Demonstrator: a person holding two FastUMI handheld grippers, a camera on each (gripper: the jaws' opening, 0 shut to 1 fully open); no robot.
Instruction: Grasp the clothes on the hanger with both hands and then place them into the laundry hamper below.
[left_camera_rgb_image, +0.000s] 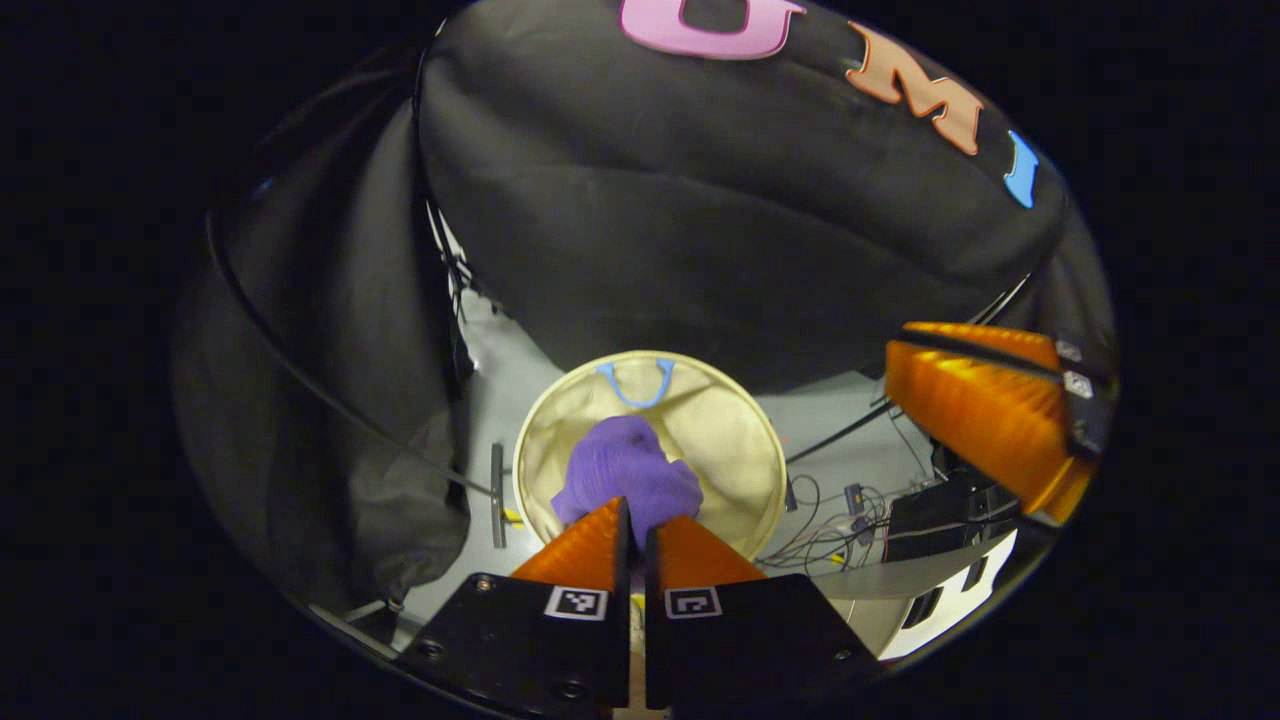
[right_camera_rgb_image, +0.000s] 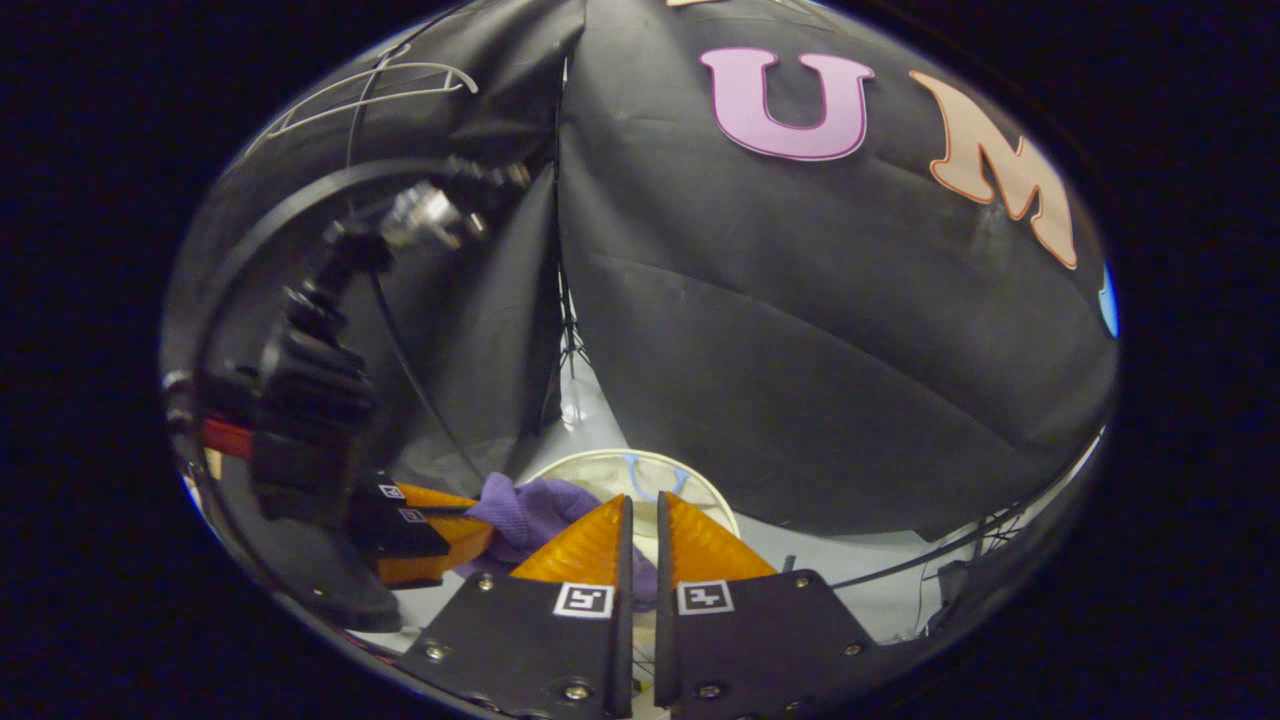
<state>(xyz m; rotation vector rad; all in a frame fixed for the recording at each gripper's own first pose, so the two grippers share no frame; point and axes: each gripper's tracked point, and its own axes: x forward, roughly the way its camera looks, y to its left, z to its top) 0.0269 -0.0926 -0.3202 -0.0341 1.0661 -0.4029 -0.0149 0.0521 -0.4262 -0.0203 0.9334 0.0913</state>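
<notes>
while both tools pinch purple cloth, poised over hamper

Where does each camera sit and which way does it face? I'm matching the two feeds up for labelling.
Left gripper view: rides on the left gripper, looking down into the laundry hamper; its own fingers pinch the purple garment; the right gripper shows at right.
Right gripper view: rides on the right gripper, facing the booth wall and down; its own fingers, closed on the garment, show at the bottom, the other gripper at left.
Shared: garment, hamper, wall.
</notes>
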